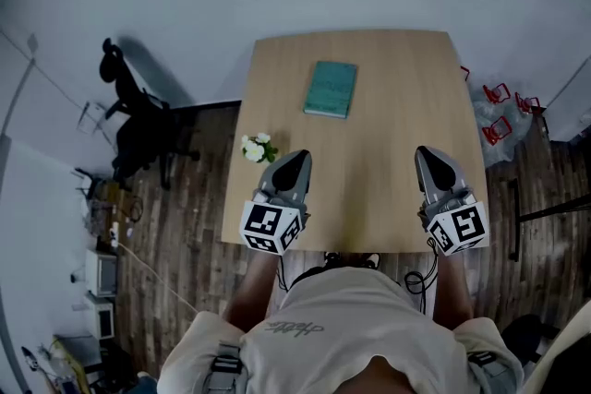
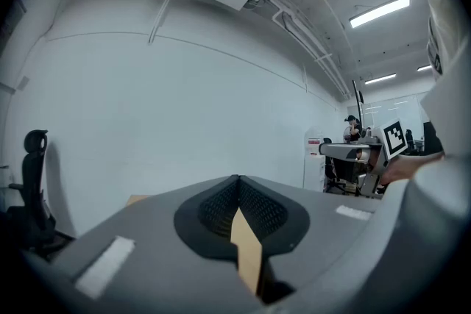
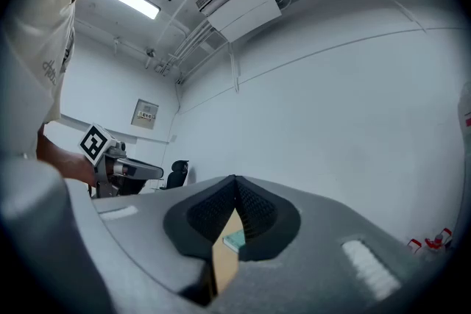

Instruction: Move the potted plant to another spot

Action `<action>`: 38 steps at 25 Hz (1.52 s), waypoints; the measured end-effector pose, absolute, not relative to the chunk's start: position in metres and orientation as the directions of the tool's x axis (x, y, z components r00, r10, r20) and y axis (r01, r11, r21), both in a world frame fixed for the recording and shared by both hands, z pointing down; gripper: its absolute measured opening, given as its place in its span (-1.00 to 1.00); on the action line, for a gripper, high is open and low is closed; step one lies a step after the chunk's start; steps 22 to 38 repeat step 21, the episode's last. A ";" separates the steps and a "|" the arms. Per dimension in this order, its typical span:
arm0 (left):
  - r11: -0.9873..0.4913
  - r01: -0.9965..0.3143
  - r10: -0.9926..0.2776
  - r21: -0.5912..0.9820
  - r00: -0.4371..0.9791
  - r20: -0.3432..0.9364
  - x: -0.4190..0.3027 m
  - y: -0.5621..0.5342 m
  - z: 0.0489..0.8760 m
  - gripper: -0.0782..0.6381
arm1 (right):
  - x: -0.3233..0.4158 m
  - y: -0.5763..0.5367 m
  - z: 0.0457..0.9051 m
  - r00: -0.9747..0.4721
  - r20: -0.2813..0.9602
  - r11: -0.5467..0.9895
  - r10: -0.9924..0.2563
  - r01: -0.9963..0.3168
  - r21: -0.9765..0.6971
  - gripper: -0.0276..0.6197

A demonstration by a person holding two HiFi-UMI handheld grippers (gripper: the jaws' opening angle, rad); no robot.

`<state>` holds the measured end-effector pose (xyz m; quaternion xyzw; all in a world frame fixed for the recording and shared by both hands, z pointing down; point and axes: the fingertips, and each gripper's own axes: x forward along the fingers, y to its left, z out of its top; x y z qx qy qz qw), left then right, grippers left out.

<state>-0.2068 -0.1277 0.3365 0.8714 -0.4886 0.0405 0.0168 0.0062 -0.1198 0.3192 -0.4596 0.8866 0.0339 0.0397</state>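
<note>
The potted plant [image 1: 257,149], a small pot with white flowers, stands at the left edge of the wooden table [image 1: 397,106]. My left gripper [image 1: 297,158] hovers just right of it, over the near part of the table, apart from the plant. Its jaws meet tip to tip with nothing between them [image 2: 238,184]. My right gripper [image 1: 427,152] hangs over the near right part of the table, also shut and holding nothing [image 3: 235,184]. The plant does not show in either gripper view.
A teal book [image 1: 331,89] lies on the far middle of the table and peeks between the right jaws [image 3: 234,239]. A black office chair [image 1: 138,120] stands left of the table. Red-handled items [image 1: 499,111] lie on the floor at the right.
</note>
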 end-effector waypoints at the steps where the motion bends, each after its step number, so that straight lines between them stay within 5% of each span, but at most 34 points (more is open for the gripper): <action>1: -0.521 -0.854 -0.851 -0.008 0.518 0.090 -0.211 -0.127 0.338 -0.73 | 0.001 -0.120 0.319 -0.579 -0.099 0.580 -0.809 -0.814 0.027 -0.91; 38: -0.495 -0.869 -0.862 0.029 0.494 0.112 -0.257 -0.141 0.359 -0.73 | -0.046 -0.133 0.335 -0.618 -0.023 0.614 -0.786 -0.785 0.083 -0.91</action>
